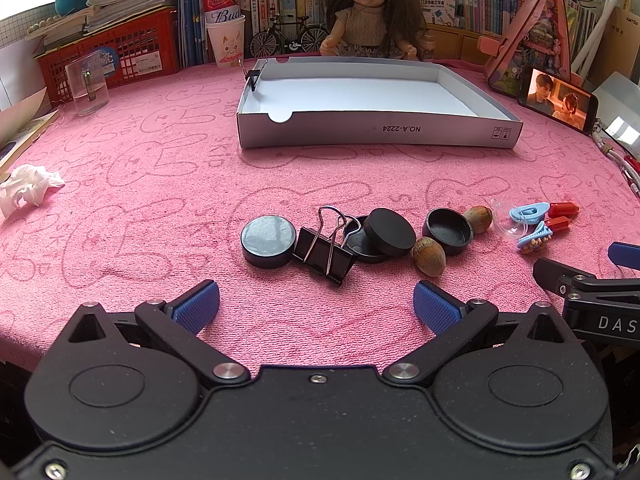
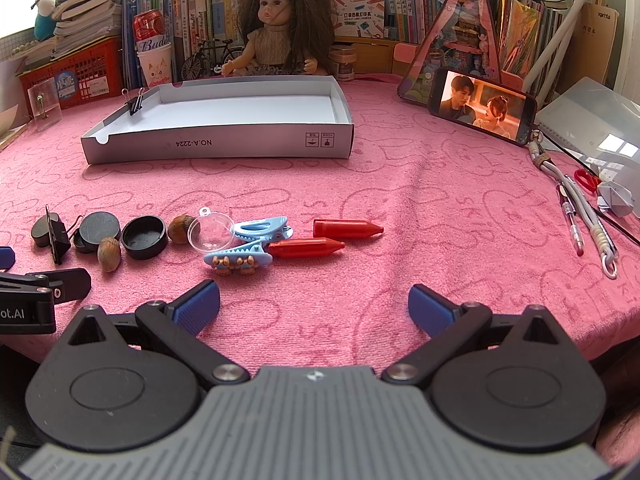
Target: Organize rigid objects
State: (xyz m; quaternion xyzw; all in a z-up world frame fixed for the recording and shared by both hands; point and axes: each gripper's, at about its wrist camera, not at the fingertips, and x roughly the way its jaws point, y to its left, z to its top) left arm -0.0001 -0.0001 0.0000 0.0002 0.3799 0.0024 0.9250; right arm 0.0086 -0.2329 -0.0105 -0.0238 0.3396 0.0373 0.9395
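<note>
- Your small rigid things lie in a loose row on the pink towel (image 1: 160,184) covering the table, just ahead of both tools.
- From left: a black round cap (image 1: 268,241), a large binder clip (image 1: 325,255) touching it, an open black tin (image 1: 362,246) with its lid (image 1: 391,232) leaning on it, two hazelnuts (image 1: 429,256) (image 1: 478,219) flanking an upturned black cap (image 1: 448,231).
- Further right: a clear plastic half-sphere (image 2: 211,231), two blue hair clips (image 2: 262,229) (image 2: 239,258), two red crayon-shaped pieces (image 2: 346,228) (image 2: 306,247).
- The white cardboard tray (image 1: 376,130) sits well beyond the row, nothing lying on its floor, with a small binder clip (image 1: 253,76) fastened on its left wall.
- Your left tool (image 1: 316,306) has its fingers wide apart, holding nothing, aimed at the large binder clip.
- Your right tool (image 2: 314,306) is likewise spread and empty, over bare towel.
- A doll (image 1: 372,8) and a phone (image 2: 482,107) stand behind.
</note>
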